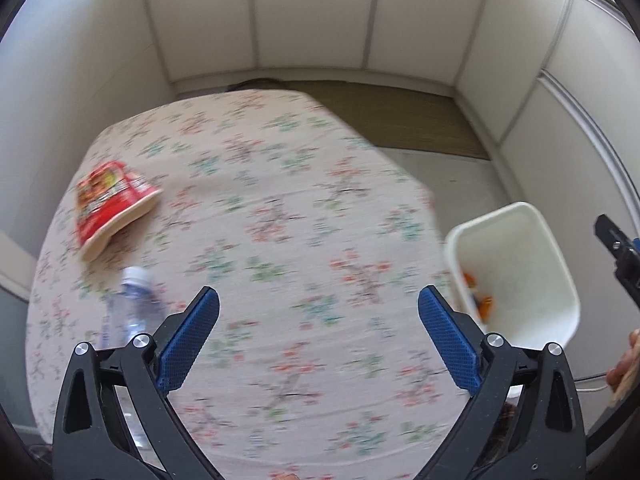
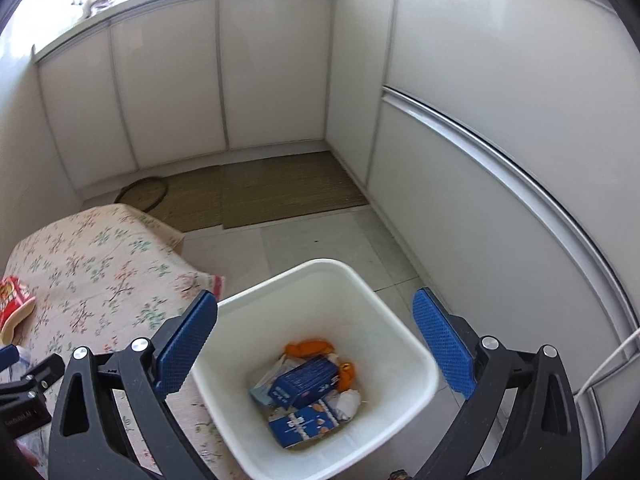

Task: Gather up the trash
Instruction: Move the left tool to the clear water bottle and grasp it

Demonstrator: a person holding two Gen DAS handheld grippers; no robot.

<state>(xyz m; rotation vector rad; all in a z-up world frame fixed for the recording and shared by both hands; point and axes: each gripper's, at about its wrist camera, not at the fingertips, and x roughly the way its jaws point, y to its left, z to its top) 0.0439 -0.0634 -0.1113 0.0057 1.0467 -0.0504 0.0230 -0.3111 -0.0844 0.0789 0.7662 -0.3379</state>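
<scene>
At the bottom of both frames my two sets of blue-padded jaws fill the foreground, and both stand wide apart with nothing between them. My right gripper (image 2: 314,340) hangs directly above the white bin (image 2: 404,332), which sits on the floor just beside the table edge, I judge so that trash can go straight down into it. In the lower middle of that frame the bin's bottom already holds a dark blue box (image 2: 306,380), a flatter blue packet (image 2: 308,424) and some orange scraps (image 2: 310,347).

My left gripper (image 1: 318,338) hovers over the floral tablecloth (image 1: 280,208), the view blurred. Just beside its left finger, at the lower left of the frame, a clear plastic bottle (image 1: 130,304) lies on its side, partly hidden by the finger. Farther off, at the middle left, a red instant-noodle cup (image 1: 110,202) lies tipped over on the cloth. These two are what remains to collect; the bottle is nearest, so I judge my spread left jaws are readied for it.

Beyond the table, a woven mat (image 2: 256,192) lies before white cabinets (image 2: 276,68).
</scene>
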